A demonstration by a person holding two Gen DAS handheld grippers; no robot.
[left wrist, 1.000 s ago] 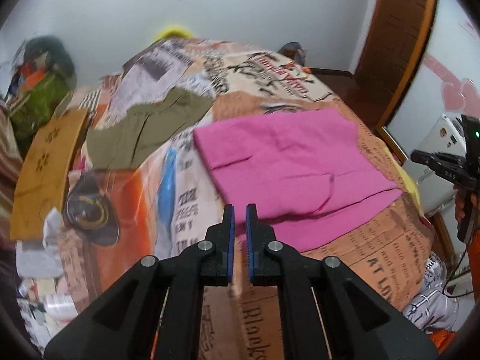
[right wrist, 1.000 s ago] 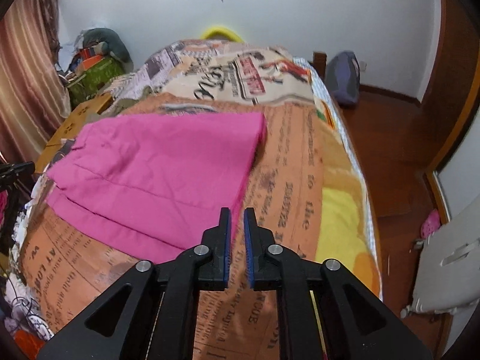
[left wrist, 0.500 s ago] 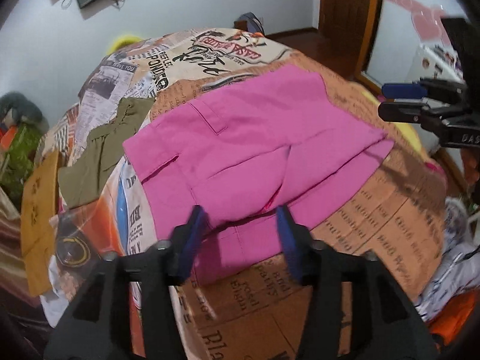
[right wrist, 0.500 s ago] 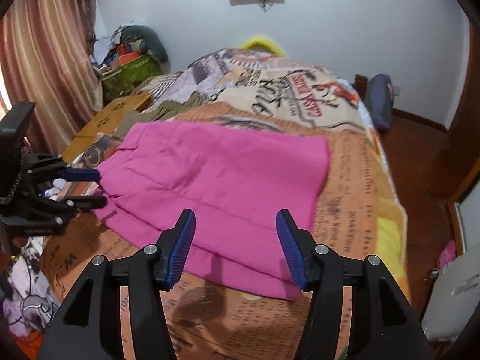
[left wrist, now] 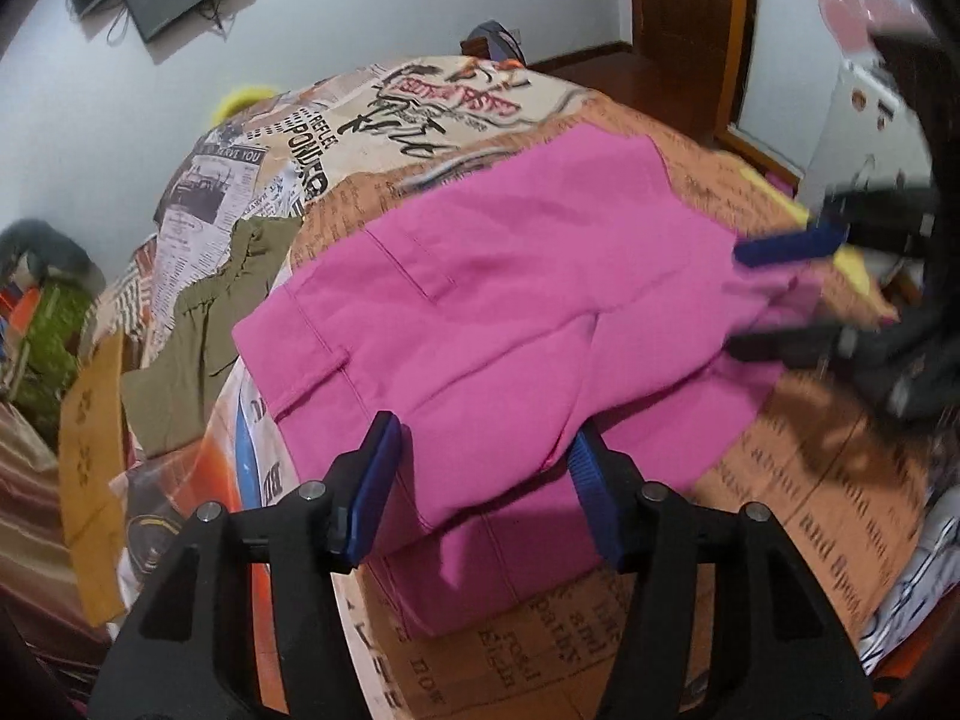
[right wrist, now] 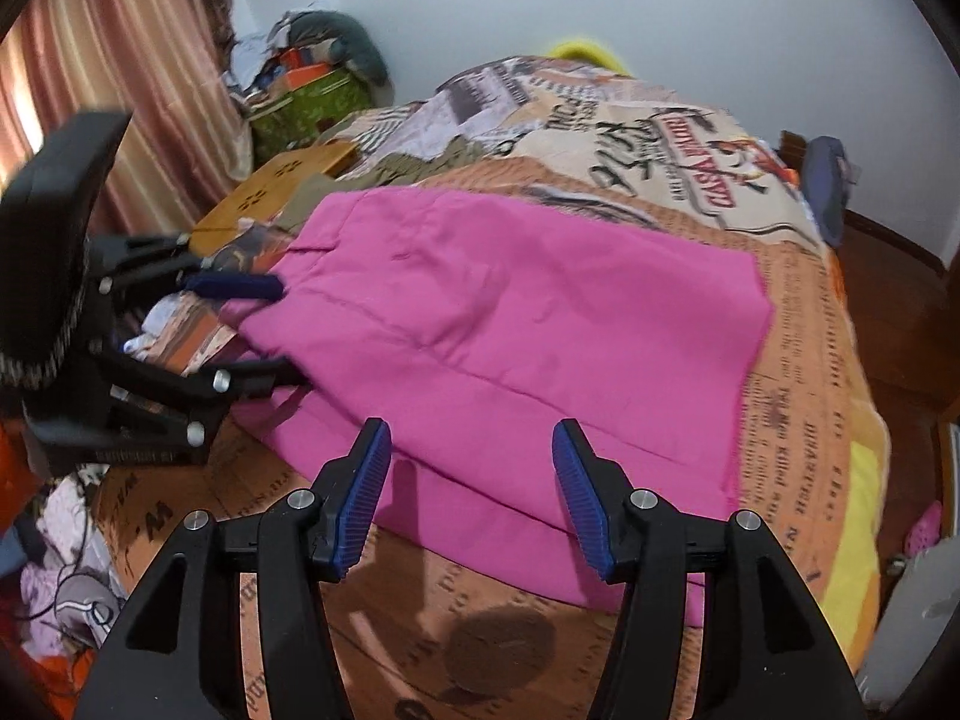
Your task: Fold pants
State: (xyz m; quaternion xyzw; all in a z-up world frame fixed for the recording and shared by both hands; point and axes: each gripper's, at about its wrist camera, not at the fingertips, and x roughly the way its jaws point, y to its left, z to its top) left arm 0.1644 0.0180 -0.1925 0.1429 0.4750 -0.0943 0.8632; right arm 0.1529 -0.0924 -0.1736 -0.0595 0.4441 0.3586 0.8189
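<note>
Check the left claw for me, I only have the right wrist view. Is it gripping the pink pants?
Observer: No. The left claw has just been opening. Its blue pads sit either side of the near folded edge of the pink fabric pants, not pinching.
Operator: How does the waistband end lie?
Observer: Flat on the newspaper-print bedspread, with a belt loop facing up.
Operator: And my right claw, seen from that side?
Observer: The right claw has also just been opening. It is blurred, but its pads stand apart either side of the pants' leg end, with no grip.
</note>
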